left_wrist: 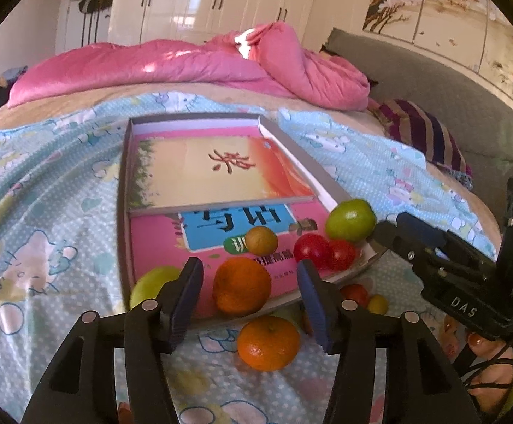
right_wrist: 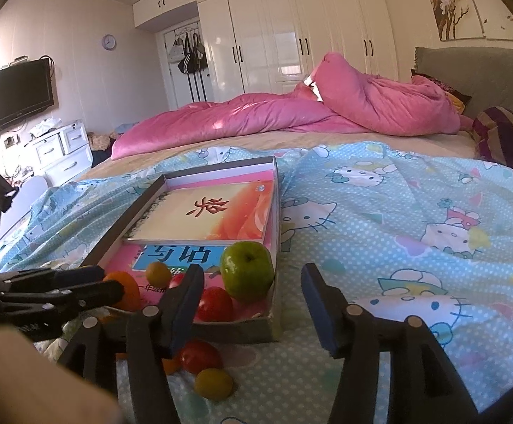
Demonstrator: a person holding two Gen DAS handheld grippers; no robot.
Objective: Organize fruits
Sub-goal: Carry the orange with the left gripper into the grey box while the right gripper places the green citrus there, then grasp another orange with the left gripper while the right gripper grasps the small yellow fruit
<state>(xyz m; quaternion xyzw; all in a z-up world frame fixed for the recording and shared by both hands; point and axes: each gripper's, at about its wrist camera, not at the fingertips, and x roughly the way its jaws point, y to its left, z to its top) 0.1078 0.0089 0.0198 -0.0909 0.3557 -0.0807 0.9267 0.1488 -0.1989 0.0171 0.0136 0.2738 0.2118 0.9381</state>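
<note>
Left wrist: left gripper released, empty; an orange lies on the sheet below the box; round, firm, likely rolls, so pinch across its middle. Right wrist: right gripper released, empty; tomato near, soft-skinned.

"DAS" on the right claw.

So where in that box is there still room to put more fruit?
The box is free along its left side, between the small orange and the left wall. Its near right corner is crowded: green apple and tomatoes. A book fills the far half.
</note>
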